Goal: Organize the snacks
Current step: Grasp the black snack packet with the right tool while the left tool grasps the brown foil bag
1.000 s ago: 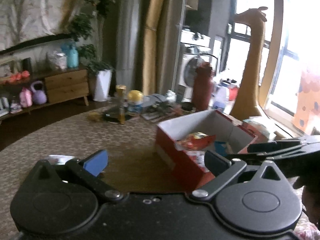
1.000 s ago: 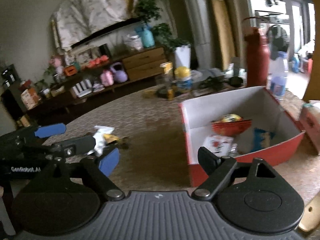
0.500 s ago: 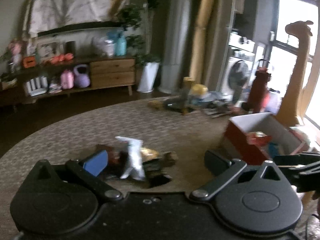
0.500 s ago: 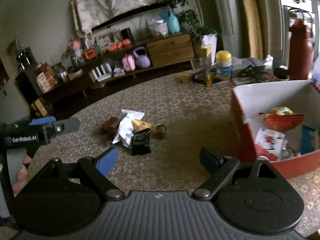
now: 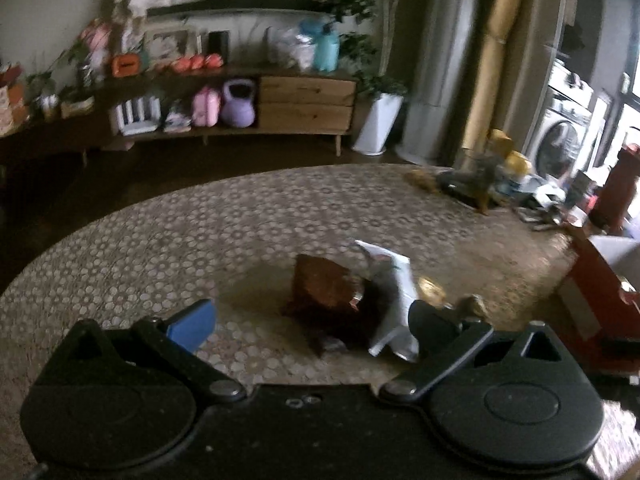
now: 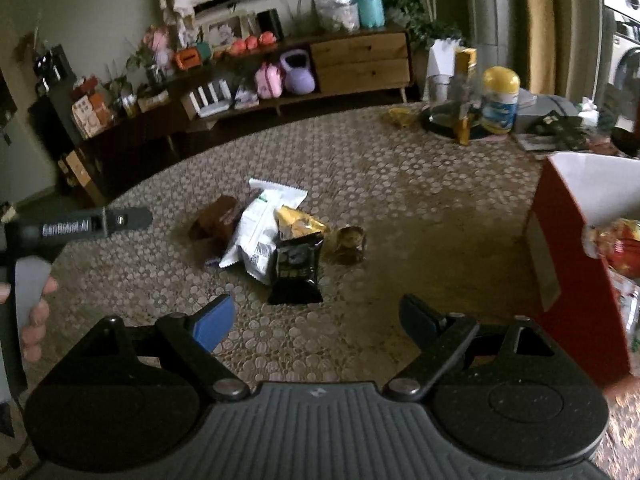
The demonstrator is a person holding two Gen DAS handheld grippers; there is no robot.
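A small pile of snack packets lies on the patterned tablecloth: a brown packet (image 6: 218, 216), a white packet (image 6: 260, 224), a yellow one (image 6: 298, 222), a black packet (image 6: 298, 268) and a small round gold snack (image 6: 350, 242). The brown packet (image 5: 322, 286) and white packet (image 5: 394, 300) lie just ahead of my left gripper (image 5: 312, 322), which is open and empty. My right gripper (image 6: 316, 320) is open and empty, just short of the black packet. The red box (image 6: 568, 264) with snacks inside stands at the right. The left gripper's body (image 6: 76, 226) shows at the left.
A tray with a yellow-capped jar (image 6: 500, 100), a glass and bottles stands at the table's far right, with papers beside it. A red flask (image 5: 618, 188) stands behind the red box (image 5: 600, 300). A sideboard (image 6: 360, 60) with ornaments lines the far wall.
Both grippers have swung left, away from the red box, and now face the snack pile. The left gripper has closed in on the pile. Both stay open and empty.
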